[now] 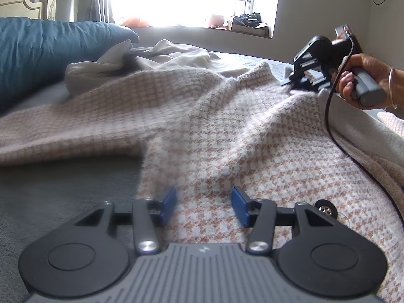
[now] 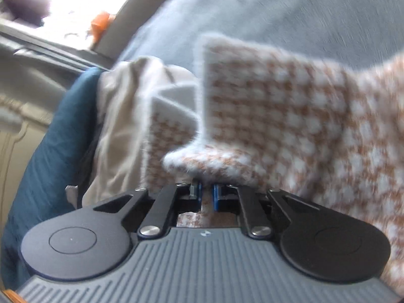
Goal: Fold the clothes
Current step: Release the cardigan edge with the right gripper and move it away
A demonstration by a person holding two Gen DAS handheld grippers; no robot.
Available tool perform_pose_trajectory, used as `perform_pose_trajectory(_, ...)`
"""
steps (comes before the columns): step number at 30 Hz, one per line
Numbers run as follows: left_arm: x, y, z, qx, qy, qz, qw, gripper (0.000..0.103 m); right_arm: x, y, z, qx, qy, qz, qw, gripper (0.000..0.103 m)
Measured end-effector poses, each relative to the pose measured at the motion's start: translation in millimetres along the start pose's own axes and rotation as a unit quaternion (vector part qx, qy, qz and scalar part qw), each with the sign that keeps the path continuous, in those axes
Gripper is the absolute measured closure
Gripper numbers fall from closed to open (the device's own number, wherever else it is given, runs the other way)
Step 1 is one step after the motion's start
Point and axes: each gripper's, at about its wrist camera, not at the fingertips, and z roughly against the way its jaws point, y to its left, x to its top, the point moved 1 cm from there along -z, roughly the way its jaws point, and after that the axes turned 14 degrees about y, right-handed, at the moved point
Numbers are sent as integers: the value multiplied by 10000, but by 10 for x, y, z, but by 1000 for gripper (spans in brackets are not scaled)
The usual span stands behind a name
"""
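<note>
A fuzzy tan-and-white houndstooth garment (image 1: 227, 131) lies spread over the grey bed (image 1: 63, 192), with a sleeve reaching left. My left gripper (image 1: 204, 205) hovers over its near part, its blue pads (image 1: 168, 205) wide apart with flat fabric showing between them; it is open. A dark button (image 1: 325, 209) sits just right of it. At the far right a hand (image 1: 366, 75) holds my right gripper (image 1: 298, 85), shut on the garment's raised edge. In the right wrist view my right gripper (image 2: 207, 194) pinches a folded edge of the garment (image 2: 277, 106), which hangs lifted and blurred.
A teal pillow (image 1: 50, 50) lies at the back left, with a heap of beige cloth (image 1: 164, 55) beside it. A bright window with a cluttered sill (image 1: 242, 22) is behind. A black cable (image 1: 335, 136) trails over the garment's right side.
</note>
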Motion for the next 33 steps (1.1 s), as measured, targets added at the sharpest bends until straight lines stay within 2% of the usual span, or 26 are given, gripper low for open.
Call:
perform_pose_trajectory(2,-2,0,0,1,-3,-20,10000,52,-4,202,36,-516,-319,839,9946,97)
perform_pose_trajectory(5,-5,-4,-1,11,-10,-51,10000,52,-18,402,-124,-1284,-533,2026,9693,97)
perform_pose_trajectory(6,-6,-5,-1,13,-12,-61,10000,52,-13,384,-199,-1454,-506,2203,9632,97)
perform_pose_trajectory(9,-3,-1,1,-2,-9,-57,10000,52,49,249,-331,-1591,-312,2247,9608,96)
perform_pose_trajectory(11,-2,6,2,-21,-10,-46,10000,52,135,294,-306,-1584,-144,2070,9653,93)
perform_pose_trajectory(14,-5,11,4,-47,-12,-29,10000,52,121,390,-142,-1541,121,2020,9671,80)
perform_pose_trajectory(17,0,16,3,-68,-15,-33,10000,52,5,529,68,-1671,236,2393,9562,71)
perform_pose_trajectory(19,2,21,4,-87,-12,-24,10000,52,-129,667,227,-1793,187,2894,9401,70)
perform_pose_trajectory(20,5,23,5,-93,-8,-18,10000,52,-220,747,294,-1692,160,3199,9321,70)
perform_pose_trajectory(21,7,26,6,-98,-3,-12,10000,52,-313,829,359,-1567,133,3507,9232,70)
perform_pose_trajectory(23,14,28,7,-104,12,4,9999,52,-565,1001,346,-1032,438,4229,8992,70)
perform_pose_trajectory(25,25,22,13,-99,43,34,9999,52,-870,1130,173,-794,919,4938,8611,73)
perform_pose_trajectory(27,36,31,26,-121,75,81,9999,52,-1190,1214,-47,-747,1393,5607,8128,77)
perform_pose_trajectory(30,36,62,71,-174,91,114,9997,52,-1321,1041,-288,-1439,1718,6130,7576,81)
perform_pose_trajectory(33,41,98,119,-226,133,113,9996,52,-959,769,-96,-1759,1546,5609,7940,83)
